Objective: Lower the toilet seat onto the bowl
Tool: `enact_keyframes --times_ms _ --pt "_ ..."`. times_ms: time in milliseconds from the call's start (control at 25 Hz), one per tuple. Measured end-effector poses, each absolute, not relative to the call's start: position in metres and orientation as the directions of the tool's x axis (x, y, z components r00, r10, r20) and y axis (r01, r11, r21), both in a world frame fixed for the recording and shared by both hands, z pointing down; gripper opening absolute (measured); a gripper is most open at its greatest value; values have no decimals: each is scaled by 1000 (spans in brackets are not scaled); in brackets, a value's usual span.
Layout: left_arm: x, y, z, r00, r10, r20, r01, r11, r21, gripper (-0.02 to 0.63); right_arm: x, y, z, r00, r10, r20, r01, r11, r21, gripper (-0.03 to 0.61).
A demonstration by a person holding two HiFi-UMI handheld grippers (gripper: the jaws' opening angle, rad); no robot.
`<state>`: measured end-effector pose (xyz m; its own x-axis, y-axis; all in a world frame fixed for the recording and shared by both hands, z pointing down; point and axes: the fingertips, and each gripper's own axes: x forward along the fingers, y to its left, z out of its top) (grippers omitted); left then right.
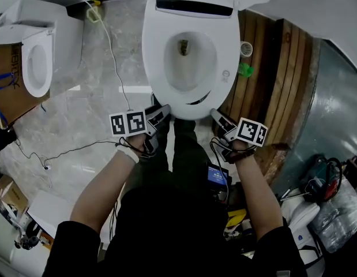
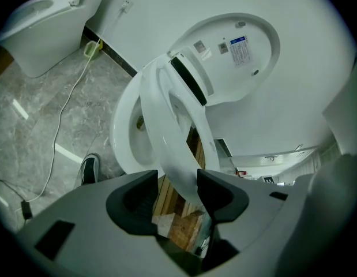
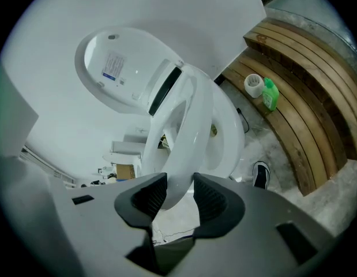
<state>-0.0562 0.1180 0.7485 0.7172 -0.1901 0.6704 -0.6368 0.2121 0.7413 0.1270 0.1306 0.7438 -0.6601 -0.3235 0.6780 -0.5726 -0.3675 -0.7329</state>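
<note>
The white toilet seat (image 1: 156, 51) stands half raised, tilted up off the bowl (image 1: 192, 112), with the lid (image 2: 241, 56) upright behind it. Both grippers are at the seat's front rim. My left gripper (image 1: 161, 114) has the seat (image 2: 166, 126) between its jaws. The rim lies against the right-hand pad and a gap shows on the other side, so the gripper (image 2: 178, 192) is open. My right gripper (image 1: 218, 119) is shut on the seat (image 3: 195, 120), with both ribbed pads pressing the rim at the gripper's (image 3: 179, 192) tips.
A second toilet (image 1: 34, 56) stands at the left, and a white cable (image 1: 117, 74) runs across the marble floor. Right of the bowl, a wooden platform (image 1: 282, 79) carries a green bottle (image 1: 245, 70) and a tape roll (image 1: 246, 49). Tools and bags (image 1: 322, 180) lie at the lower right.
</note>
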Motion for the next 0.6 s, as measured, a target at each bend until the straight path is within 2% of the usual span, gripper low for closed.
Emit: enact_keyframes --times_ms 360,600 --pt "-58 122 780 698 -156 699 -661 235 712 216 125 139 779 -649 -282 707 -614 -356 -705 160" --pt "-54 123 801 681 -111 723 -700 192 688 213 125 144 798 -644 -226 731 -659 -321 -680 155"
